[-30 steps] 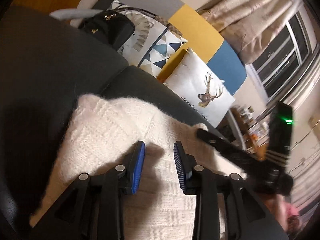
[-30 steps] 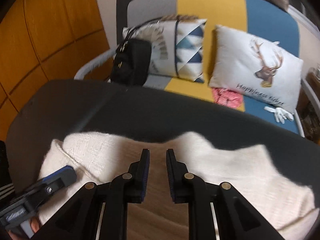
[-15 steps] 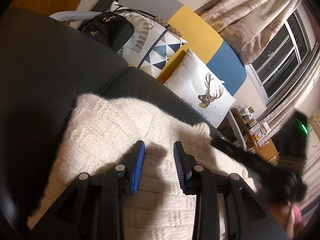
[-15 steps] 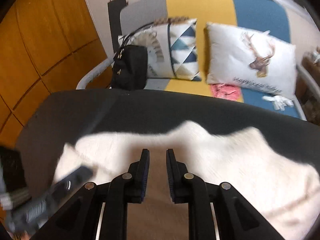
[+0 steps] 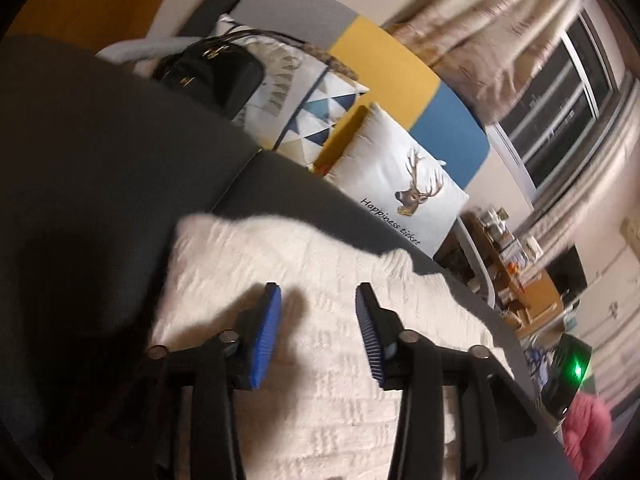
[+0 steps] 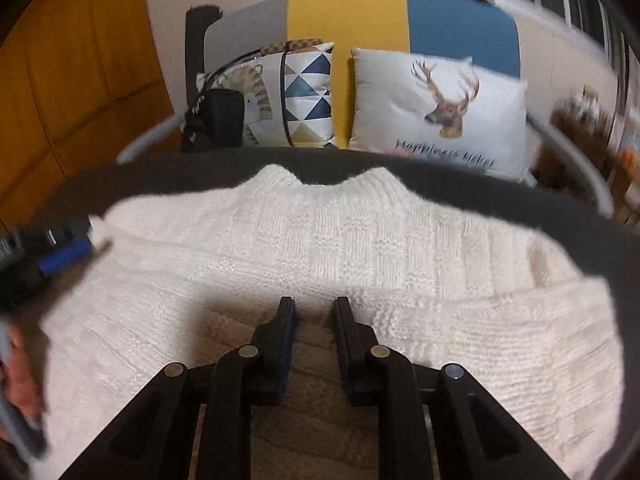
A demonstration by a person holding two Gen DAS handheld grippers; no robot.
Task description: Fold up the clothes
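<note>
A white knit sweater (image 6: 360,248) lies spread flat on the dark table (image 6: 560,208), its neckline (image 6: 332,178) towards the far edge. My right gripper (image 6: 315,306) hovers low over the sweater's middle, its jaws a narrow gap apart with nothing between them. My left gripper (image 5: 318,296) stands open over the sweater (image 5: 248,248) near its left part, blue pads (image 5: 266,328) wide apart and empty. The left gripper (image 6: 60,256) also shows blurred at the left edge of the right wrist view, with a hand (image 6: 22,364) below it. The right gripper's body (image 5: 570,372), with a green light, sits at the lower right of the left wrist view.
Behind the table stands a grey, yellow and blue sofa (image 6: 348,12) with a deer cushion (image 6: 440,108), a triangle-pattern cushion (image 6: 304,96) and a black handbag (image 6: 218,120). An orange wood wall (image 6: 72,64) is on the left; a curtained window (image 5: 552,92) and a cluttered shelf (image 5: 516,272) on the right.
The right gripper has pulled back towards the sweater's near side, so the neckline now shows ahead of it. In the left wrist view it has slid away to the lower right. Both grippers' jaws keep the same gap.
</note>
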